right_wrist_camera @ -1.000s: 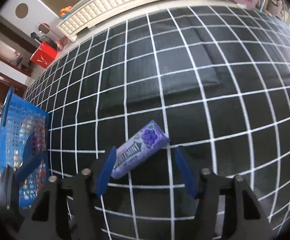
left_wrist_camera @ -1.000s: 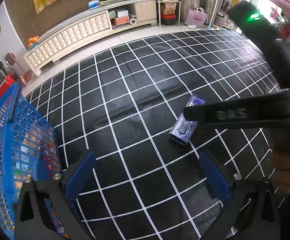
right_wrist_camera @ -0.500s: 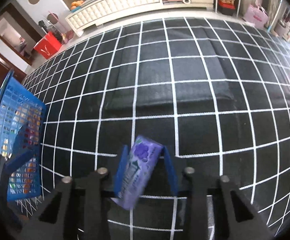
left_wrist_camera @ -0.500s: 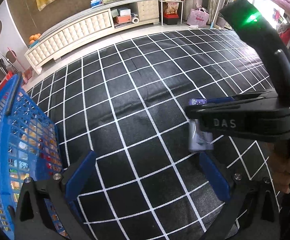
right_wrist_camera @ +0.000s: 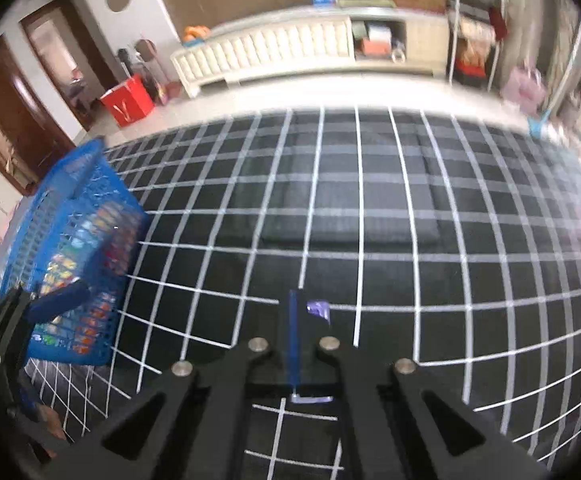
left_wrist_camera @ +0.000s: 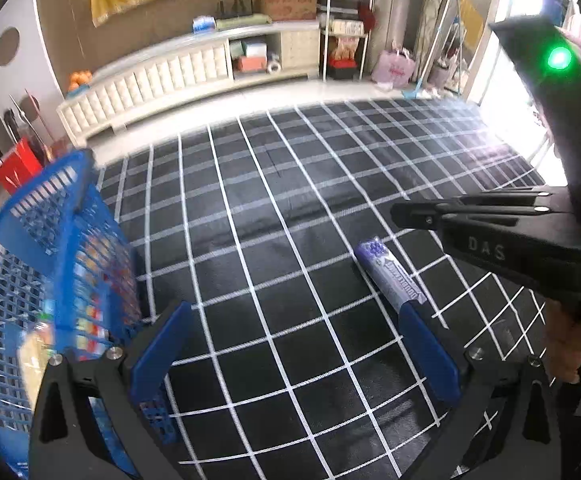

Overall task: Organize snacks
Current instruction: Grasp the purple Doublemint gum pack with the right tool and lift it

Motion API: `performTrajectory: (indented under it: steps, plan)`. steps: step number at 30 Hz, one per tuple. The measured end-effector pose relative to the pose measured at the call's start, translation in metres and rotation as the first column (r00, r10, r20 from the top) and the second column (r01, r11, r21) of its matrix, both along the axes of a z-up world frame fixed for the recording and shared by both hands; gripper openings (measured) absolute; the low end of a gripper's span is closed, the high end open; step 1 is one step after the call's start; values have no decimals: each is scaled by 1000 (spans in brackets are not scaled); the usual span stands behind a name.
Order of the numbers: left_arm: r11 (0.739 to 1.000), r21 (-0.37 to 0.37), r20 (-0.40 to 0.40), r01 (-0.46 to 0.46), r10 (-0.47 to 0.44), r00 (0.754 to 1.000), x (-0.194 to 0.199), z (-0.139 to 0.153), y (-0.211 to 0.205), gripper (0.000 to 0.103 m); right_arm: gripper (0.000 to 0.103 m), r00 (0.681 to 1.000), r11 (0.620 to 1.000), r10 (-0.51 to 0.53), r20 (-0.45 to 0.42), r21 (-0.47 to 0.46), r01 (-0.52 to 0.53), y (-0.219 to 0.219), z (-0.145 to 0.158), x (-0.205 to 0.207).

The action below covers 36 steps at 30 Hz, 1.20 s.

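A purple gum pack (right_wrist_camera: 317, 307) sits edge-on between the pads of my right gripper (right_wrist_camera: 312, 316), which is shut on it above the mat. In the left wrist view the same pack (left_wrist_camera: 390, 276) shows tilted below the right gripper's black body (left_wrist_camera: 490, 248), its lower end hidden behind my left pad. My left gripper (left_wrist_camera: 296, 344) is open with nothing between its blue pads. It hangs just right of the blue mesh basket (left_wrist_camera: 50, 248), which holds several snack packets. From the right wrist, the basket (right_wrist_camera: 74, 232) is at the far left, with a left pad (right_wrist_camera: 60, 298) in front of it.
A black mat with a white grid (left_wrist_camera: 274, 216) covers the floor. A long white cabinet (left_wrist_camera: 162, 84) runs along the back wall, a red box (right_wrist_camera: 128, 100) stands left of it, and shelves and a pink bag (left_wrist_camera: 396, 66) are at the right. A hand (left_wrist_camera: 570, 344) grips the right handle.
My right gripper closed on the purple pack, which lay flat on the mat, and lifted it, turning it edge-on. Both hands rose; the basket now looms larger beside my left gripper.
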<state>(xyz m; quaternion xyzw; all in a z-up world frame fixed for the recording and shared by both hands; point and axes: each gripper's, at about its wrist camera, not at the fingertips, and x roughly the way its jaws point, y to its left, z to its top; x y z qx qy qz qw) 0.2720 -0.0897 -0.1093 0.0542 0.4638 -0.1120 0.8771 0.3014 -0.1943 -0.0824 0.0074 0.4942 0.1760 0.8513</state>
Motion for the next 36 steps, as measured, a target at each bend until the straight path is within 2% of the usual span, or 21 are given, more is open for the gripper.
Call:
performTrajectory:
  steps: [5, 8, 12, 15, 18, 20, 21, 22, 23, 28, 33, 36]
  plan:
    - [999, -32, 40, -13, 14, 999, -14, 23, 6, 102, 2, 1000, 1000, 0, 9, 4, 0, -4, 18, -7]
    - [999, -29, 74, -21, 23, 997, -24, 36, 12, 102, 2, 1000, 1000, -16, 1, 25, 16, -8, 19, -9]
    - [999, -9, 130, -41, 42, 991, -37, 53, 22, 102, 2, 999, 1000, -14, 33, -5, 14, -1, 17, -8]
    - [998, -3, 164, -63, 63, 985, -45, 67, 34, 102, 6, 1000, 1000, -7, 24, -23, 8, 3, 11, -10]
    - [996, -2, 181, -93, 92, 979, -48, 75, 51, 102, 22, 1000, 999, -8, 24, -51, 9, 7, 6, -12]
    - [993, -3, 189, -115, 114, 975, -50, 79, 63, 102, 52, 1000, 998, -10, 18, -63, 11, 10, 1, -12]
    - [992, -3, 190, -130, 128, 973, -51, 80, 71, 102, 60, 1000, 997, -16, 20, -69, 17, 11, -1, -12]
    - [990, -4, 188, -141, 140, 972, -51, 80, 76, 102, 74, 1000, 997, -19, 25, -77, 21, 12, -4, -12]
    - [987, -5, 187, -160, 158, 970, -52, 80, 85, 102, 80, 999, 996, -22, 25, -90, 24, 14, -8, -11]
    - [973, -24, 163, -230, 231, 959, -55, 71, 116, 102, 84, 1000, 991, 4, -22, -136, -7, 26, -31, -8]
    - [950, -57, 140, -308, 313, 940, -57, 59, 146, 103, 85, 993, 983, 16, -116, -178, -37, 32, -68, -1]
    - [936, -63, 140, -346, 351, 926, -57, 51, 160, 103, 85, 990, 981, 6, -140, -192, -33, 31, -83, 1]
